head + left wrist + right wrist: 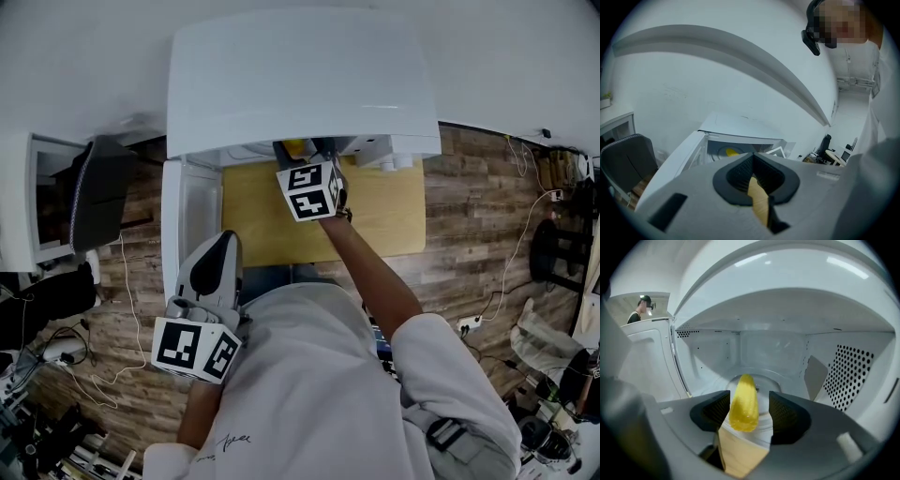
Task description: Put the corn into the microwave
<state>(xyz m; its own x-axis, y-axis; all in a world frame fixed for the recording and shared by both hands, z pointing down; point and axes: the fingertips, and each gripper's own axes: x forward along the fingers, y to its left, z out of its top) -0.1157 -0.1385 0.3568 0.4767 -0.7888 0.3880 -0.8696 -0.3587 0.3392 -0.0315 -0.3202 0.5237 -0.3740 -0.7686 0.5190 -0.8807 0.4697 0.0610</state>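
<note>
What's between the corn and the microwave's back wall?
Right gripper view: only the bare round turntable lies between the yellow corn cob and the white microwave back wall.

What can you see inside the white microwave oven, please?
Inside the white microwave, a yellow corn cob reaches in over the round glass turntable, between the right gripper's parted jaws. The cob hides the turntable's middle, so whether it rests there cannot be told.

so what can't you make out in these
- Right gripper view: whether the corn rests on the turntable; the contact lies hidden beneath it.
- Head view: the microwave top hides most of the corn and the right claw tips.
- Left gripper view: the left claw body blocks the lower cavity.
</note>
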